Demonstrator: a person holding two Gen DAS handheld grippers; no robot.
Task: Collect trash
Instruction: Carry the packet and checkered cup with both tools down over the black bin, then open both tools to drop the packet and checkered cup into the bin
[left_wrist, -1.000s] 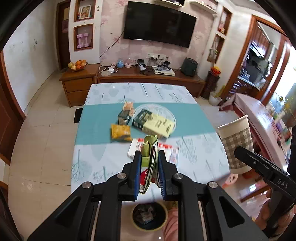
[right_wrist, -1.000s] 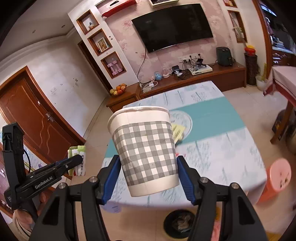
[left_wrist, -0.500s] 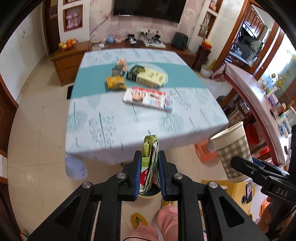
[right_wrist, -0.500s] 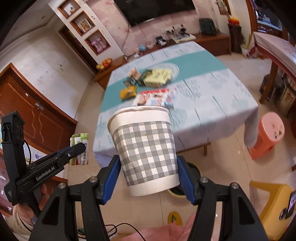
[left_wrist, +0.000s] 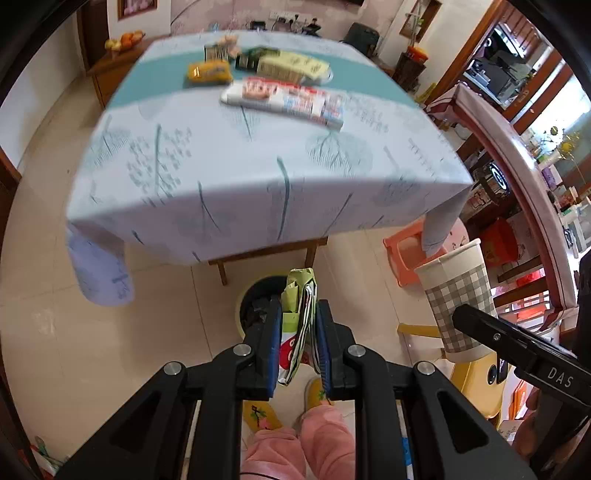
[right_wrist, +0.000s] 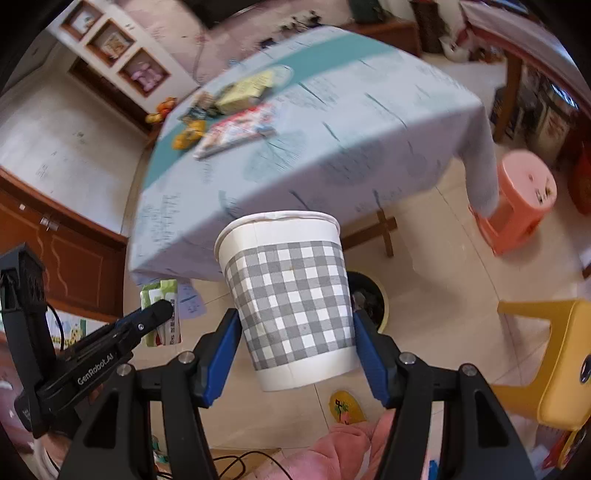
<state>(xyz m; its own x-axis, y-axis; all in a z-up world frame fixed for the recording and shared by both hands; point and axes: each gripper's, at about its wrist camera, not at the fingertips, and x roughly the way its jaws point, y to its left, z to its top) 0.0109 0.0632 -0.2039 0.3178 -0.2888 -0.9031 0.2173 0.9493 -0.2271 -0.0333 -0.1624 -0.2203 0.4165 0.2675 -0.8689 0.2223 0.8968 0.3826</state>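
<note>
My left gripper (left_wrist: 297, 314) is shut on a flattened green, white and red wrapper (left_wrist: 300, 295), which hangs right above the dark trash bin (left_wrist: 258, 295) on the floor. The same wrapper (right_wrist: 162, 306) shows at the left of the right wrist view, in the left gripper (right_wrist: 162, 310). My right gripper (right_wrist: 293, 325) is shut on a white paper cup with a grey check band (right_wrist: 288, 299), upright, a little left of the bin (right_wrist: 373, 299). The cup (left_wrist: 458, 295) also appears at the right of the left wrist view. More packets (left_wrist: 284, 92) lie on the table.
The table with a pale leaf-print cloth (left_wrist: 221, 177) stands beyond the bin. An orange stool (right_wrist: 517, 199) sits by its corner, and a yellow stool (right_wrist: 554, 354) is at the right. The person's pink trouser legs (left_wrist: 295, 446) and yellow slippers (right_wrist: 345, 406) are below the grippers.
Both grippers have come down and tipped towards the floor, off the tabletop side. The table has slid up in both views and the bin now lies right under the wrapper. Both grips are unchanged.
</note>
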